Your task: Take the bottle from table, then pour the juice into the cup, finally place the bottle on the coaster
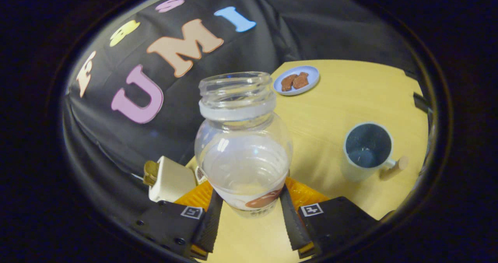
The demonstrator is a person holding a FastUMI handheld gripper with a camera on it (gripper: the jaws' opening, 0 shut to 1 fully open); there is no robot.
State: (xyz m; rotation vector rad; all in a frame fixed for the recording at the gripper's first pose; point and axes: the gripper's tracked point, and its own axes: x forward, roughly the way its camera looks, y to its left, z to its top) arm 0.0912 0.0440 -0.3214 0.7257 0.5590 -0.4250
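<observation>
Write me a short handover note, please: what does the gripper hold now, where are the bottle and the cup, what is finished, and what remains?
Gripper: shut on the bottle, both fingers pressing its lower part; the bottle is open, with no cap.
Cup: on the yellow table, ahead and to the right of the fingers; whether it holds juice is hard to tell.
Small plate: with brown pieces, farther back.
Done: bottle gripped.
Left: pour into the cup if that is not done, then set the bottle on the coaster.

The bottle (243,150) stands centre frame between the jaws, which press its lower sides. A cup (367,151) sits on the tabletop (350,99) at right; a plate (297,80) lies beyond, upper centre. A box (171,179) sits lower left.
</observation>
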